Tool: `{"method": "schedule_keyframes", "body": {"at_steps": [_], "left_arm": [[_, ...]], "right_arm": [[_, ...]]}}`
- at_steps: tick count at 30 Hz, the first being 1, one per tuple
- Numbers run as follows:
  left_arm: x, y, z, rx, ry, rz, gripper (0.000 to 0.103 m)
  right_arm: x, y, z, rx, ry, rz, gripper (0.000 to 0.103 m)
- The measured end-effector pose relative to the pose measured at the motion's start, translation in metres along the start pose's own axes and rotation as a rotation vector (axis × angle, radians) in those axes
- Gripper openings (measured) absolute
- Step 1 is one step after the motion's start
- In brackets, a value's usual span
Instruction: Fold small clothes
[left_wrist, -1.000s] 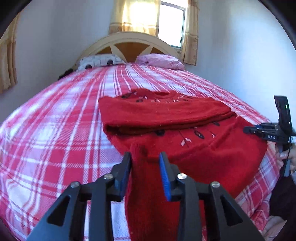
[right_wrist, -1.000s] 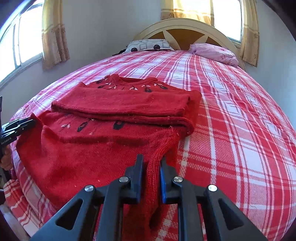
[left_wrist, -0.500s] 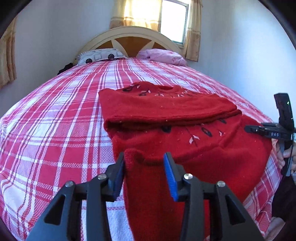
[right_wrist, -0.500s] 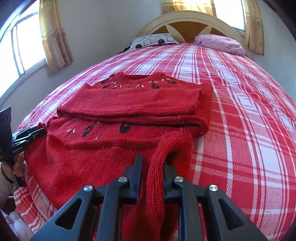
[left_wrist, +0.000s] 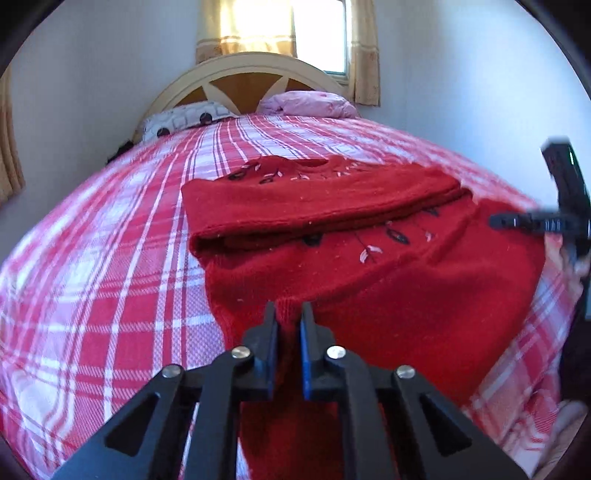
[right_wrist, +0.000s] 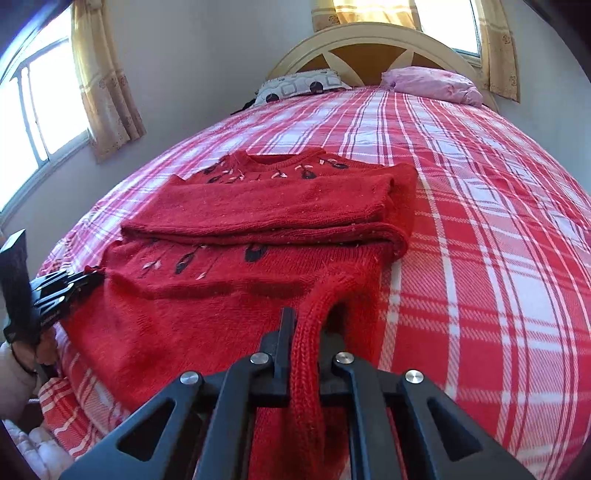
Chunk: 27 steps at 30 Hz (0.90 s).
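The left gripper is pinching the near-left corner of the red sweater, its jaws pressed on the knit. The sweater lies on the red plaid bedspread, with the sleeves folded across its upper part. To the right, the right gripper is clamped on the ribbed hem at the near-right corner.

One red knitted sweater with dark leaf embroidery lies on one red-and-white plaid bedspread. Two pillows: one white patterned pillow, one pink pillow. Two black two-finger grippers: left gripper, right gripper.
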<state>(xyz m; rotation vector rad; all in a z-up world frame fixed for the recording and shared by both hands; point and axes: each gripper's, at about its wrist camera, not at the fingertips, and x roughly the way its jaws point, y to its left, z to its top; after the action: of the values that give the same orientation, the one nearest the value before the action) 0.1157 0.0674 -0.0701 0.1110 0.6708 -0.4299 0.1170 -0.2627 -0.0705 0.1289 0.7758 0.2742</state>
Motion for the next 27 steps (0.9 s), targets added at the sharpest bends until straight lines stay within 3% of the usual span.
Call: {"method": "schedule_keyframes", "body": {"at_steps": [7, 15, 21, 27], "left_arm": [[-0.030, 0.012, 0.008, -0.113, -0.086, -0.087, 0.009], [-0.032, 0.026, 0.055, -0.192, -0.135, -0.088, 0.009], [-0.015, 0.036, 0.084, -0.196, -0.132, -0.067, 0.009], [0.012, 0.059, 0.126, -0.251, -0.128, -0.033, 0.009]], "right_arm": [[-0.041, 0.010, 0.009, 0.008, -0.105, 0.045, 0.006], [-0.040, 0.020, 0.051, -0.073, -0.145, 0.011, 0.006], [-0.032, 0.013, 0.079, -0.087, -0.163, -0.020, 0.006], [-0.013, 0.001, 0.132, -0.121, -0.195, -0.073, 0.006]]}}
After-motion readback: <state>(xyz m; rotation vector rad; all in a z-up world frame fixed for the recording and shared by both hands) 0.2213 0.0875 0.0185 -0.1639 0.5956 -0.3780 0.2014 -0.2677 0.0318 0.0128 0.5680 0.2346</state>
